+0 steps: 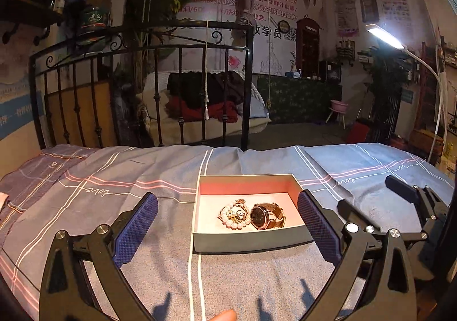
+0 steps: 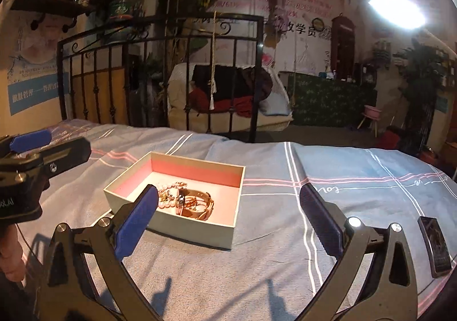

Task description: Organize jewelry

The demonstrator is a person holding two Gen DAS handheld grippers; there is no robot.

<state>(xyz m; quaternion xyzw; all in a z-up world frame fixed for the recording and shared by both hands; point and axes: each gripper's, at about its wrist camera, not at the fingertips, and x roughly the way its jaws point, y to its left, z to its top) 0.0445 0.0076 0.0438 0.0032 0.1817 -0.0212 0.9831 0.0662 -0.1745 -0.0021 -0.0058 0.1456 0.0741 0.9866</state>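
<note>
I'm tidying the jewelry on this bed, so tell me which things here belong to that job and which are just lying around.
Part of the job:
box
pearl bracelet
watch
left gripper, open
right gripper, open

Just lying about:
bedspread
dark flat device by the right gripper
lamp
pink stool

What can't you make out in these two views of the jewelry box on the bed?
- Left wrist view: box near wall hides its floor's front strip.
- Right wrist view: the right gripper's finger covers part of the pearl bracelet.
- Both views: gold pieces tangled, too small to count.
- Right wrist view: dark flat object, unidentifiable.
</note>
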